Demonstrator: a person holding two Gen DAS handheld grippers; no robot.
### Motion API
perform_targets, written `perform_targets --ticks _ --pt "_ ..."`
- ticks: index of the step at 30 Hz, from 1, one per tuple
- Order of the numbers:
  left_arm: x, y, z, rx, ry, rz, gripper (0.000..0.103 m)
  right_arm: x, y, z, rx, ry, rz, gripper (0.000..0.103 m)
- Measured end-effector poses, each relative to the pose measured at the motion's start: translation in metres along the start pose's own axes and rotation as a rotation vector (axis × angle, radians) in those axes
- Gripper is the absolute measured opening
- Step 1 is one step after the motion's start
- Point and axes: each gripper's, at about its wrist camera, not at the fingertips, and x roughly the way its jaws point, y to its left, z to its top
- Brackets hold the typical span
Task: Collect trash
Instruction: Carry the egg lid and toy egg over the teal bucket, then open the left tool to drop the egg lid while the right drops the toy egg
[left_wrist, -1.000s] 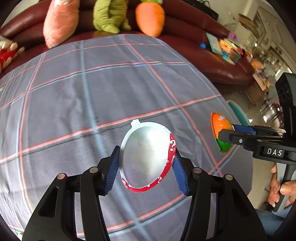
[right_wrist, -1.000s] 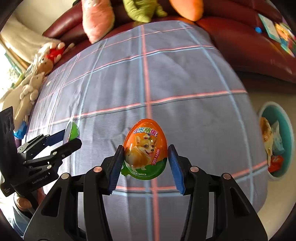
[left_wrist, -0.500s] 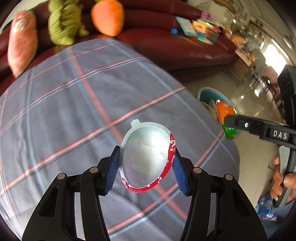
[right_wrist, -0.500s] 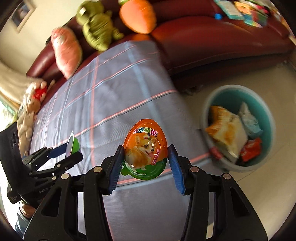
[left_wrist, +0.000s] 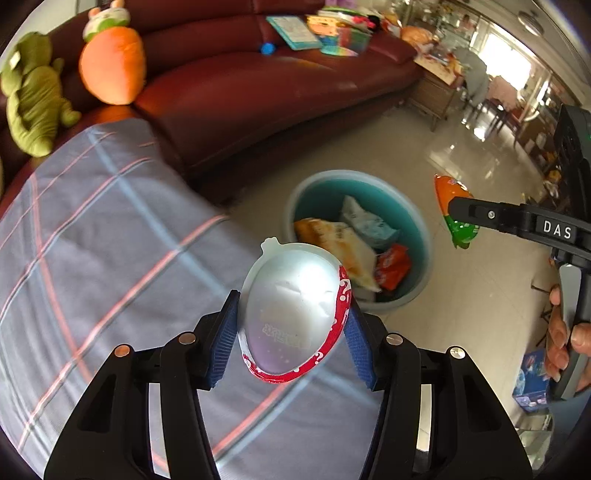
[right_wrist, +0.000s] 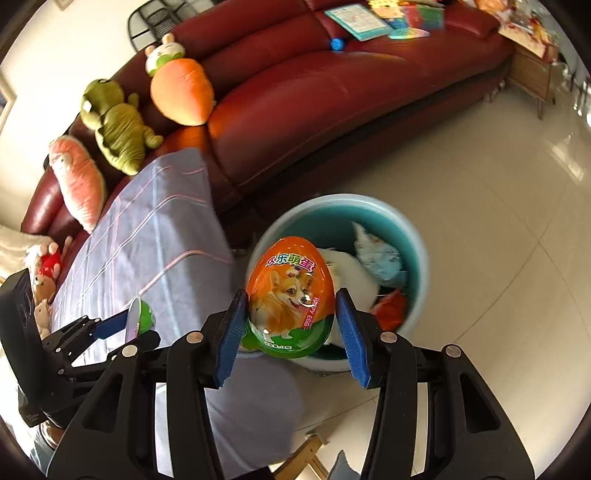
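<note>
My left gripper (left_wrist: 291, 332) is shut on a white egg-shaped half shell with a red rim (left_wrist: 293, 314), held above the table's right edge. My right gripper (right_wrist: 290, 321) is shut on an orange egg-shaped pack with a corgi picture (right_wrist: 290, 295), held above the near rim of a teal bin (right_wrist: 417, 236). The bin (left_wrist: 295, 199) stands on the floor and holds several wrappers (left_wrist: 369, 225). The right gripper with its orange pack (left_wrist: 452, 206) shows at the right of the left wrist view. The left gripper (right_wrist: 122, 325) shows at the left of the right wrist view.
A table with a grey plaid cloth (left_wrist: 92, 240) is at the left. A dark red sofa (right_wrist: 332, 92) curves behind it, with plush toys (right_wrist: 181, 92) and books (left_wrist: 295, 31) on it. Pale tiled floor (right_wrist: 498, 221) lies around the bin.
Both grippers have swung right, from over the table to beside and over the bin, each still holding its egg piece. The bin now fills the middle of both views.
</note>
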Motion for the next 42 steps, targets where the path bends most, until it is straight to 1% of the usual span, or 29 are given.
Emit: perform_targets --ticks 5,13,17,25,27,28,29,35,42 --pt "0.023 -0.022 0.017 0.018 0.023 -0.018 0.055 0.006 -0.024 0.009 0.03 0.013 -0.002 0.047" --pt "0.056 -0.05 0.037 0.045 0.07 -0.047 0.055 0.015 -0.051 0.018 0.063 0.039 -0.007 0.047" --pt "0.068 -0.056 0.043 0.05 0.088 -0.057 0.055 0.02 -0.06 0.021 0.075 0.052 -0.012 0.047" --pt "0.087 -0.055 0.053 0.033 0.107 -0.072 0.057 0.03 -0.064 0.029 0.086 0.062 -0.018 0.047" --pt "0.092 -0.054 0.054 0.026 0.114 -0.065 0.071 0.032 -0.063 0.03 0.089 0.065 -0.021 0.047" --pt "0.094 -0.053 0.055 0.017 0.119 -0.051 0.085 0.034 -0.063 0.03 0.091 0.069 -0.022 0.047" --pt "0.094 -0.05 0.055 0.009 0.113 -0.04 0.091 0.035 -0.063 0.031 0.092 0.071 -0.022 0.047" --pt "0.088 -0.036 0.05 -0.015 0.104 -0.019 0.091 0.043 -0.057 0.033 0.082 0.084 -0.019 0.047" --pt "0.074 -0.01 0.036 -0.109 0.09 -0.015 0.091 0.057 -0.042 0.036 0.043 0.109 -0.025 0.047"
